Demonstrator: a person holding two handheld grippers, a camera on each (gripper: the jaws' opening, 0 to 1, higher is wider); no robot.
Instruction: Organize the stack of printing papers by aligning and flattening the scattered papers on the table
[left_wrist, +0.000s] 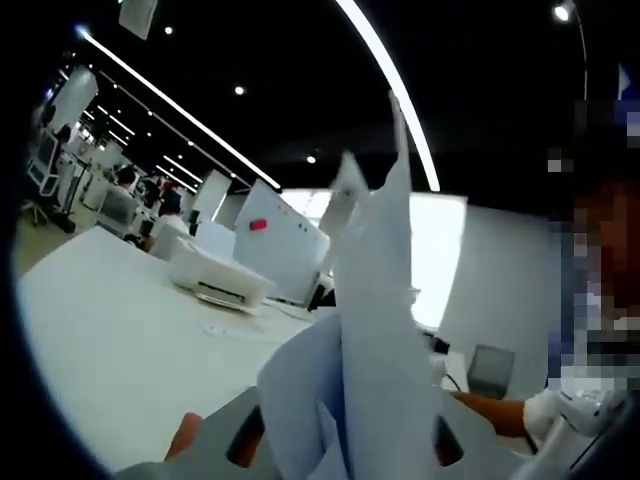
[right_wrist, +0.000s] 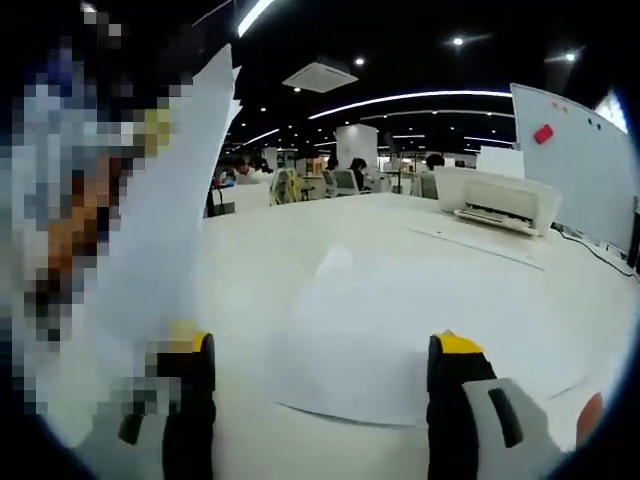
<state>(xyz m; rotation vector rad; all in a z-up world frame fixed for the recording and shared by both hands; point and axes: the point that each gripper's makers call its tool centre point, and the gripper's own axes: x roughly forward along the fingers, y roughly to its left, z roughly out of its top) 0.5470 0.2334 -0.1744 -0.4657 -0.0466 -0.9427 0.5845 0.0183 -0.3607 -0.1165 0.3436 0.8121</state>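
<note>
The left gripper (left_wrist: 345, 440) clamps a crumpled bundle of white printing papers (left_wrist: 375, 330) upright above the white table (left_wrist: 110, 340); the right gripper (right_wrist: 320, 375), jaws apart, hovers over flat white sheets (right_wrist: 400, 330) near a white printer (right_wrist: 495, 200). A slack pinch could spill the bundle.

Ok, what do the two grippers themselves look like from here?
The right gripper has two black fingers capped with yellow tips on a light grey body, with an orange spot at the edge. The left gripper shows a light grey body with dark slots and an orange part.
</note>
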